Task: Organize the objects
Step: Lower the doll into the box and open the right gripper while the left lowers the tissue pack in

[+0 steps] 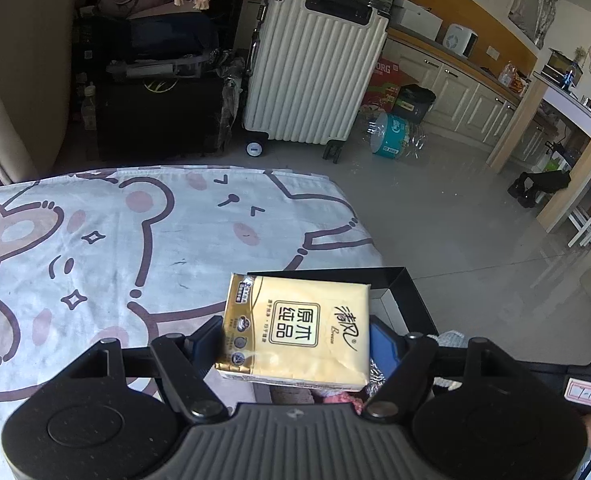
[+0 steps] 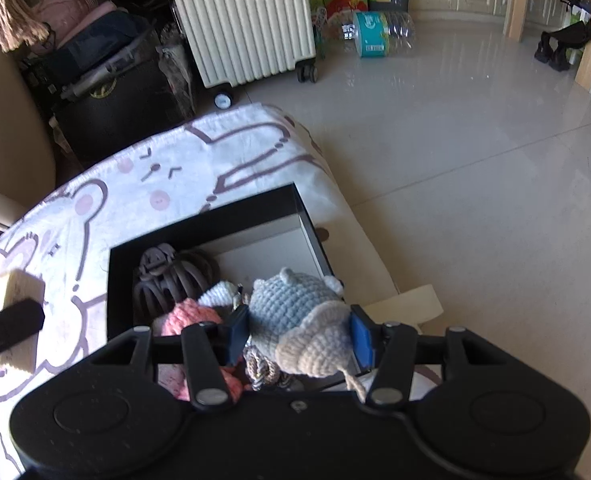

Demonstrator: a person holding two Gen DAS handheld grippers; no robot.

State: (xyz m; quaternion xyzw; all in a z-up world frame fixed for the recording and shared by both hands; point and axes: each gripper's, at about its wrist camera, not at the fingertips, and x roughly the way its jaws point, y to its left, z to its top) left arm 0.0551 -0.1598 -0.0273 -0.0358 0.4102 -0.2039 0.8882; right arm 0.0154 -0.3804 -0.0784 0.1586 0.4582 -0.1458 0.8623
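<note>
Behind the tissue pack point(image 1: 295, 332) in the left jaws, box point(image 1: 399, 284) mostly hidden; right jaws gripping crochet toy point(image 2: 295, 312).

A lived-in home: ribbed suitcase point(image 1: 315, 76) and kitchen cabinets point(image 1: 455, 92) well beyond the claw, cartoon bedsheet point(image 1: 95, 248) beneath, tiled floor point(image 2: 475, 152) alongside.

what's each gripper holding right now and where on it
Left gripper clamps the yellow tissue pack across its short sides. Right gripper pinches the grey crocheted toy across its body.
</note>
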